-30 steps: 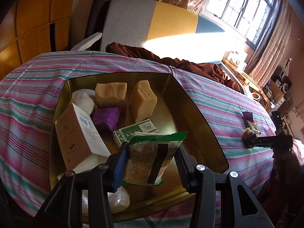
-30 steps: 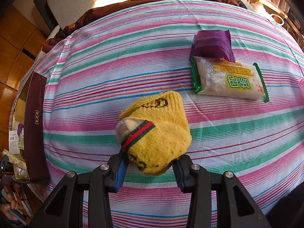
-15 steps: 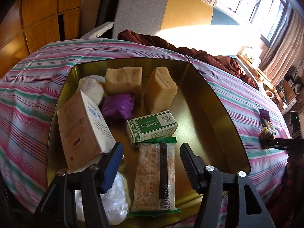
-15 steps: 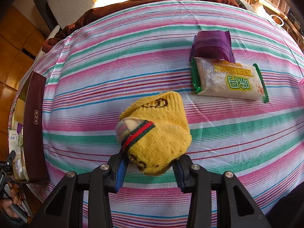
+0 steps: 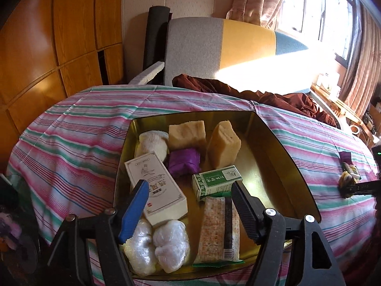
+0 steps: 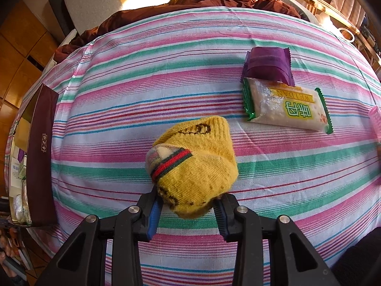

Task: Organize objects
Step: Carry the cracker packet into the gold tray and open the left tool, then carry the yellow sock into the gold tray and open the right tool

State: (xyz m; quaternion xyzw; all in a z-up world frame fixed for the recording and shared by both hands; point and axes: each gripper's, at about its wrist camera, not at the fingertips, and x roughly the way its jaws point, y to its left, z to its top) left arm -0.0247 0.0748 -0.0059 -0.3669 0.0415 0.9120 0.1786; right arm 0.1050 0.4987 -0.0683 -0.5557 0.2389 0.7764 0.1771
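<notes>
1. Our left gripper (image 5: 188, 211) is opening above the gold tray (image 5: 281, 147); the cracker packet (image 5: 218, 231) lies loose inside.
2. Our right gripper (image 6: 187, 212) squeezes the yellow sock (image 6: 197, 166) on the striped cloth (image 6: 142, 95).

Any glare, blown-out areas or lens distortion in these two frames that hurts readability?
Left wrist view: the window and the sunlit strip below it are blown out, while the tin and its contents read sharply. Right wrist view: even light, the yellow sock and the snack packet are crisp. Both views bow the striped cloth into a dome.
</notes>
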